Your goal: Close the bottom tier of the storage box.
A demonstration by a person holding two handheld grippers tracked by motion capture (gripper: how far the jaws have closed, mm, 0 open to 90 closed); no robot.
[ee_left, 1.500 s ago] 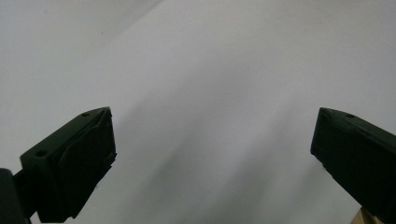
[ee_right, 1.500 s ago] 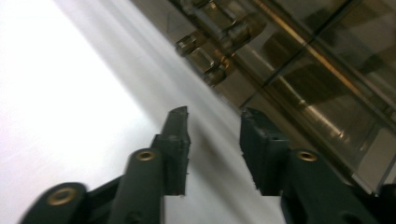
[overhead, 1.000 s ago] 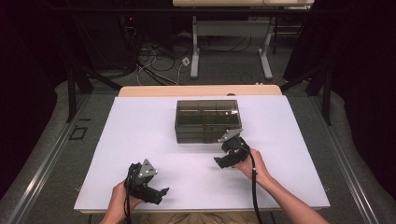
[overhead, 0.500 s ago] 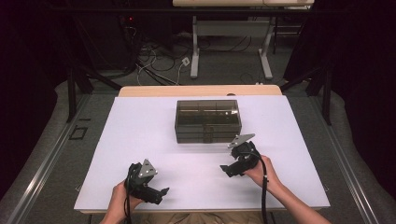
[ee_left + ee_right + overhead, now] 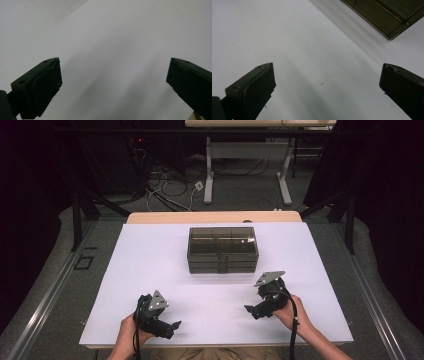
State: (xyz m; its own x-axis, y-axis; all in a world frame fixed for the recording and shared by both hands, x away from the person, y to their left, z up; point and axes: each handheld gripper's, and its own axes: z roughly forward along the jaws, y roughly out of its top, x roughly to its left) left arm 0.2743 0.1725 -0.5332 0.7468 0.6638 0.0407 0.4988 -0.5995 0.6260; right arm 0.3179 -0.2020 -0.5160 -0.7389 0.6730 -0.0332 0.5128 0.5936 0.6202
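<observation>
Near the middle of the high view, slightly above centre, sitting on the white table (image 5: 150,270): a smoky translucent box (image 5: 222,249), long axis running left to right across the frame, latched front face turned toward the bottom edge. Lower right of that view, hovering just below the box's right end: the right gripper (image 5: 251,310), held in a hand (image 5: 287,307), jaws spread wide and holding nothing. Lower left, well apart from the box: the left gripper (image 5: 176,325), jaws likewise gaping and empty, pointing toward the frame's right over bare white surface. Showing in the upper right corner of the right gripper view: one corner of the box (image 5: 387,15), lying ahead and to the right of the jaws. Judging the right gripper nearer, and probably needing a turn toward the upper left of the high view before reaching the box's front.
</observation>
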